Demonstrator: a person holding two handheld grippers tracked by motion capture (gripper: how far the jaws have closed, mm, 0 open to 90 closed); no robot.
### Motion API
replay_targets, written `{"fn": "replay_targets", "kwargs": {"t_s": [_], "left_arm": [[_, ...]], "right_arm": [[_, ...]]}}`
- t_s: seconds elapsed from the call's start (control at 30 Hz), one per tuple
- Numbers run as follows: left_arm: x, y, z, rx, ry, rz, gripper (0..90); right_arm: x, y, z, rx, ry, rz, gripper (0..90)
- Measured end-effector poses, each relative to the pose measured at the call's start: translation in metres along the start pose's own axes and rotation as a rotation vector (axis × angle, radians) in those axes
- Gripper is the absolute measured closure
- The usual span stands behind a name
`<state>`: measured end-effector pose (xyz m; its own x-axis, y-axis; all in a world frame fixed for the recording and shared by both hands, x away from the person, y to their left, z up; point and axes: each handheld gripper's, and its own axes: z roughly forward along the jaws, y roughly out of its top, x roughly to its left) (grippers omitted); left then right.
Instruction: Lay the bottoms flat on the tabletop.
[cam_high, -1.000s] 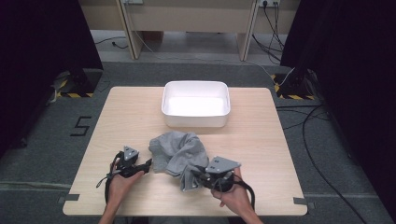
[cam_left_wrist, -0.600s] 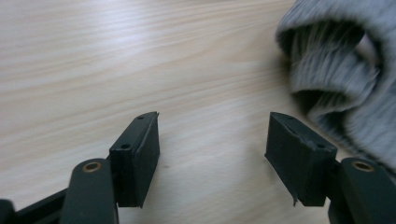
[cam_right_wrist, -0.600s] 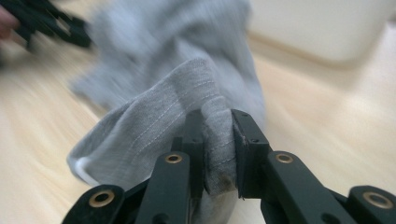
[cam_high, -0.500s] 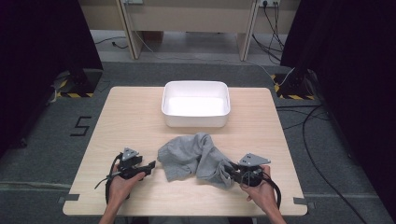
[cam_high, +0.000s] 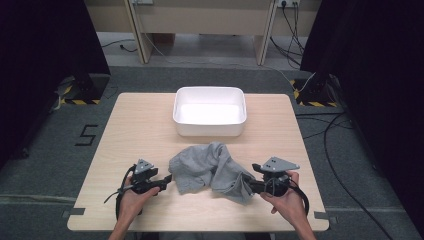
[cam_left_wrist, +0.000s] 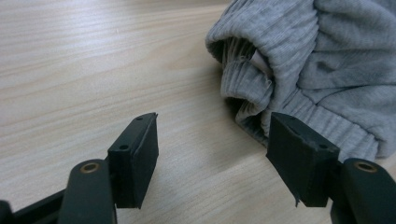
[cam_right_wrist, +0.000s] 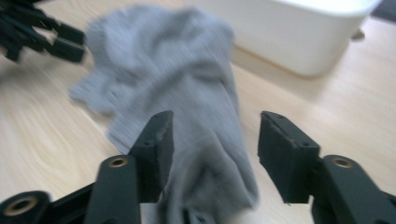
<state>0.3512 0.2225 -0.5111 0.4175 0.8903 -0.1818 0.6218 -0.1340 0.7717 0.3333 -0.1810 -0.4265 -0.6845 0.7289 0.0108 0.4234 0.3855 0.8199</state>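
A crumpled grey garment (cam_high: 210, 172) lies on the wooden table (cam_high: 140, 125) near its front edge. My left gripper (cam_high: 167, 180) rests just left of it, open, and its jaws (cam_left_wrist: 212, 135) frame bare wood with the garment's ribbed hem (cam_left_wrist: 252, 88) just beyond the right pad. My right gripper (cam_high: 252, 185) is at the garment's right end. Its jaws have just been opening and now stand apart (cam_right_wrist: 215, 126), with a fold of the grey cloth (cam_right_wrist: 177, 70) lying loose between them.
A white rectangular tub (cam_high: 210, 112) stands at the middle back of the table, seen close behind the cloth in the right gripper view (cam_right_wrist: 299, 32). Bare wood lies left and right of the garment. Cables trail across the dark floor around the table.
My right gripper moved to the right, drawing the garment's end out that way, and its jaws have opened off the cloth. The left gripper stayed where it was.
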Motion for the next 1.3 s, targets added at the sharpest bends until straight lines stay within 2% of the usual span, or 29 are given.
{"fn": "replay_targets", "kwargs": {"t_s": [0.07, 0.17, 0.23, 0.27, 0.4, 0.47, 0.53, 0.6, 0.67, 0.73, 0.77, 0.8, 0.83, 0.9, 0.93, 1.0, 1.13, 1.17, 1.2, 1.23, 1.27, 1.3], "left_arm": [[0.002, -0.001, -0.001, 0.004, 0.011, 0.0, 33.1], [0.004, -0.003, -0.003, 0.007, 0.022, 0.002, 33.1], [0.005, -0.008, -0.004, 0.02, 0.106, 0.076, 33.0], [0.005, -0.009, -0.004, 0.023, 0.129, 0.097, 33.0], [0.009, -0.014, -0.004, 0.028, 0.152, 0.107, 32.3], [0.015, -0.017, -0.006, 0.015, 0.146, 0.082, 31.7], [0.016, -0.018, -0.007, 0.017, 0.149, 0.083, 31.3], [0.016, -0.018, -0.007, 0.016, 0.149, 0.081, 31.2], [0.016, -0.018, -0.007, 0.015, 0.148, 0.08, 31.2], [0.016, -0.018, -0.008, 0.015, 0.148, 0.08, 31.1], [0.016, -0.018, -0.008, 0.015, 0.148, 0.08, 31.1], [0.016, -0.018, -0.008, 0.015, 0.148, 0.08, 31.1], [0.016, -0.018, -0.008, 0.015, 0.148, 0.08, 31.1], [0.016, -0.018, -0.008, 0.015, 0.149, 0.079, 31.1], [0.016, -0.019, -0.008, 0.015, 0.149, 0.079, 31.1], [0.016, -0.019, -0.008, 0.015, 0.149, 0.079, 31.1], [0.016, -0.019, -0.008, 0.013, 0.149, 0.077, 31.1], [0.016, -0.019, -0.008, 0.014, 0.148, 0.078, 31.1], [0.016, -0.019, -0.008, 0.014, 0.148, 0.078, 31.1], [0.016, -0.019, -0.008, 0.014, 0.148, 0.078, 31.1], [0.016, -0.019, -0.008, 0.014, 0.148, 0.078, 31.0], [0.016, -0.019, -0.008, 0.014, 0.148, 0.077, 31.0]], "right_arm": [[0.012, 0.009, 0.002, -0.003, 0.006, -0.019, 43.1], [0.03, 0.016, 0.017, 0.021, 0.012, -0.043, 42.2], [0.04, 0.017, 0.032, 0.054, 0.009, -0.05, 42.7], [0.044, 0.017, 0.04, 0.064, 0.005, -0.05, 42.7], [0.058, 0.012, 0.068, 0.115, -0.013, -0.044, 43.0], [0.063, 0.008, 0.079, 0.126, -0.036, -0.038, 43.1], [0.065, 0.006, 0.084, 0.13, -0.046, -0.028, 42.8], [0.074, 0.001, 0.096, 0.144, -0.061, -0.018, 42.3], [0.076, -0.002, 0.103, 0.149, -0.08, -0.056, 47.0], [0.076, -0.007, 0.108, 0.161, -0.088, -0.067, 57.0], [0.076, -0.007, 0.108, 0.161, -0.088, -0.067, 57.0], [0.074, -0.01, 0.109, 0.162, -0.084, -0.108, 69.1], [0.074, -0.01, 0.109, 0.162, -0.084, -0.108, 69.1], [0.073, -0.009, 0.106, 0.159, -0.064, -0.116, 78.3], [0.07, -0.004, 0.098, 0.133, -0.042, -0.113, 82.0], [0.069, -0.001, 0.092, 0.122, -0.026, -0.103, 82.5], [0.053, 0.022, 0.059, 0.028, 0.004, -0.061, 83.5], [0.053, 0.022, 0.059, 0.028, 0.004, -0.061, 83.5], [0.04, 0.031, 0.045, -0.012, -0.006, -0.043, 83.5], [0.04, 0.031, 0.045, -0.012, -0.006, -0.043, 83.5], [0.024, 0.038, 0.032, -0.047, -0.042, -0.022, 83.5], [0.015, 0.039, 0.027, -0.061, -0.06, -0.005, 83.5]]}}
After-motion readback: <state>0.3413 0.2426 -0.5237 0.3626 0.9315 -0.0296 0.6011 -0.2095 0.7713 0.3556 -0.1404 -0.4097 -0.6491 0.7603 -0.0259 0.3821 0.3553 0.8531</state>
